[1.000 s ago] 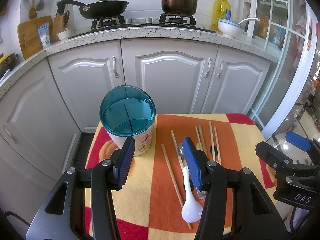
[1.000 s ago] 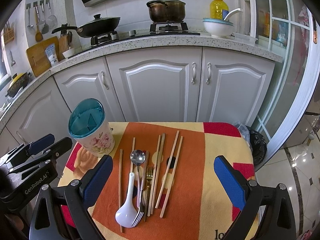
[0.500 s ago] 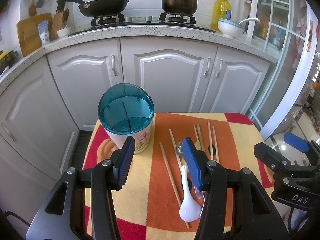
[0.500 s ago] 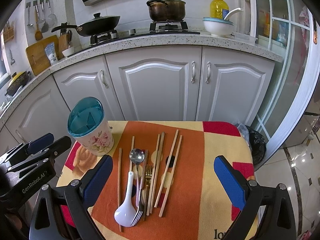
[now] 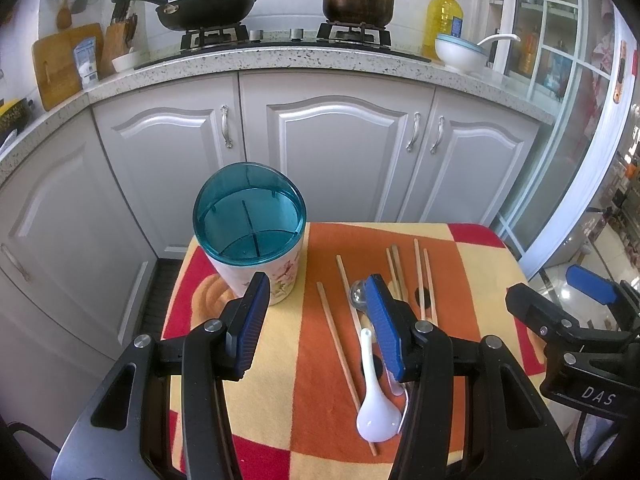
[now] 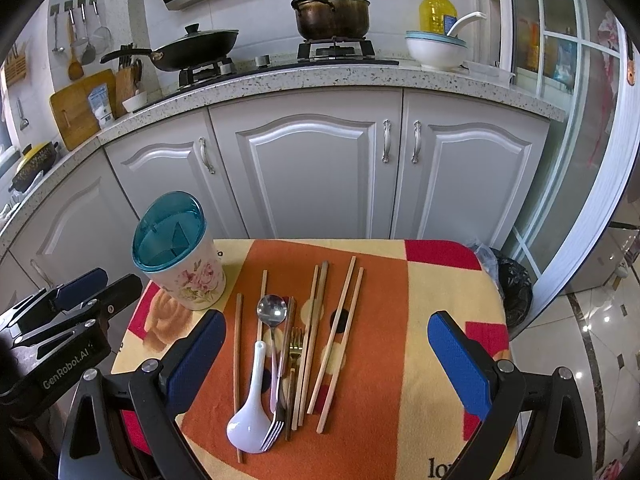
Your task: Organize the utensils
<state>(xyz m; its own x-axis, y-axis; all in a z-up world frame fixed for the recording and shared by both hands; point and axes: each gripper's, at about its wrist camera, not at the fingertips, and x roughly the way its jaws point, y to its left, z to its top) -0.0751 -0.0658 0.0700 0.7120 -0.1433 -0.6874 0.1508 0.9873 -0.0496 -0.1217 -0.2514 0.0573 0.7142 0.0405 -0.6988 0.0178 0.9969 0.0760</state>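
A floral utensil holder with a teal divided top [image 5: 251, 236] [image 6: 176, 250] stands at the table's far left. On the cloth lie several wooden chopsticks [image 6: 339, 336] [image 5: 344, 354], a white soup spoon [image 6: 250, 408] [image 5: 374, 392], a metal spoon [image 6: 272, 320] and a gold fork [image 6: 285, 388]. My left gripper [image 5: 316, 322] is open and empty, above the cloth just right of the holder. My right gripper [image 6: 326, 356] is wide open and empty, above the utensils. Each gripper shows at the edge of the other's view.
The small table has a red, orange and yellow cloth [image 6: 436, 320]. Behind it are grey cabinet doors [image 6: 308, 176] and a counter with a stove, pan and pot. A black bin bag [image 6: 512, 288] sits on the floor at the right.
Both views have shifted slightly: the holder and utensils sit a little lower and left in frame. Both grippers stay open and empty.
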